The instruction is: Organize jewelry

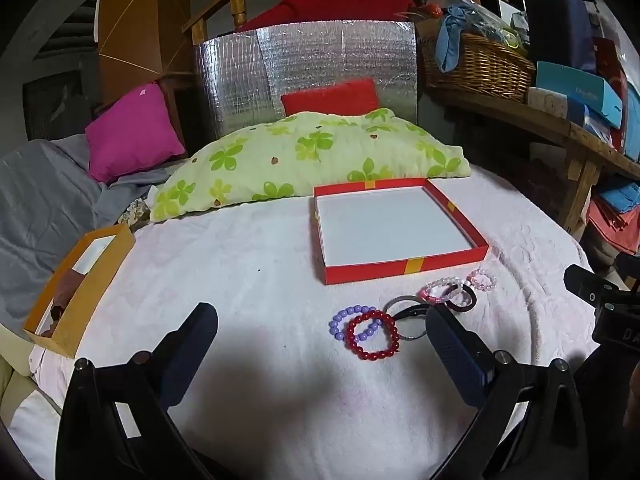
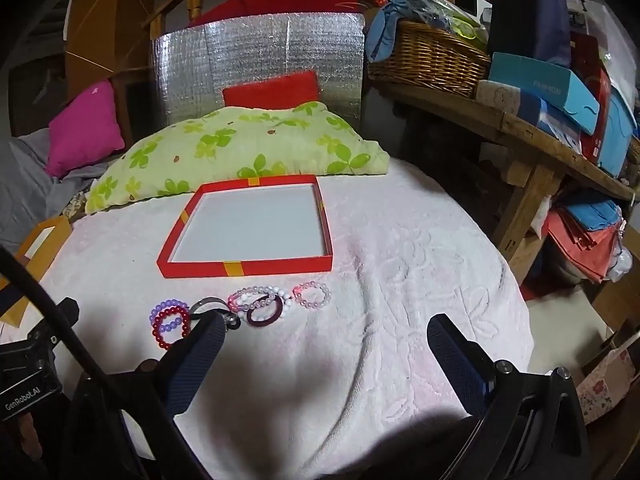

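Two wrist fisheye views, both looking forward and downward over a covered table.
Left wrist view sits low and near the white cloth (image 1: pixel 248 264), leftward; right wrist view stands rightward, similarly close. Both share the red tray (image 1: pixel 404 268) (image 2: pixel 246 268), the row of bracelets (image 1: pixel 372 334) (image 2: pixel 170 322) and the floral pillow (image 1: pixel 312 156) (image 2: pixel 240 148) behind.

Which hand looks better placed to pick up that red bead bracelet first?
Probably the left. The red bead bracelet lies just ahead, between the left gripper's open fingers; in the right wrist view it sits outside the right gripper, off to its left.
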Demonstrator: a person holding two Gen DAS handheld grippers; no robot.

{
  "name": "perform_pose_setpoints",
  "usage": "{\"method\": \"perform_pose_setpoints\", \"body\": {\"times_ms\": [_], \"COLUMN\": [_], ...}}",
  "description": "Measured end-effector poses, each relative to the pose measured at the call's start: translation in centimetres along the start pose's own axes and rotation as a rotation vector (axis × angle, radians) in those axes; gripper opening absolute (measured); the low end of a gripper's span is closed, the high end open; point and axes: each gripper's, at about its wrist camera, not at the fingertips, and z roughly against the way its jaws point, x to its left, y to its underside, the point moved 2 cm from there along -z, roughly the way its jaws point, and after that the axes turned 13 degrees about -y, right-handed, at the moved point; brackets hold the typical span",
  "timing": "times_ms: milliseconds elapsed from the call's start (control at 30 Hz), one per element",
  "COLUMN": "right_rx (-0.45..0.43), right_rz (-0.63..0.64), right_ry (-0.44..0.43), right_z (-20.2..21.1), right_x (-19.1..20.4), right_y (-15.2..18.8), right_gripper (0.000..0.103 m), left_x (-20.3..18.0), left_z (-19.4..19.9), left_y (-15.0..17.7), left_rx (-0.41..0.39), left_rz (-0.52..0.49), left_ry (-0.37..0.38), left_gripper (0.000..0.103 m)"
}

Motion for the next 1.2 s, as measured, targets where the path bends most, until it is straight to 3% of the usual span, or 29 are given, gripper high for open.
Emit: {"method": "perform_pose_setpoints", "body": {"times_ms": [767,1200], "right_rx": [0.030,0.042], "right_rz": [-0.003,0.005], "right_ry": [0.008,0.019], "right_z": [-0.9,-1.6], "right_x": [-0.1,0.0], "right_y": [0.4,0.6], "right_gripper": [0.103,0.103], "left_x": [-0.6,-0.2], "left_z": [-0.7,-1.5], "left_y": [0.6,0.8], "left_rx": [0.042,0.048], "left_rz": [-0.032,0.000], "left_ry": [0.003,0.010], "left_gripper": [0.103,0.103]}}
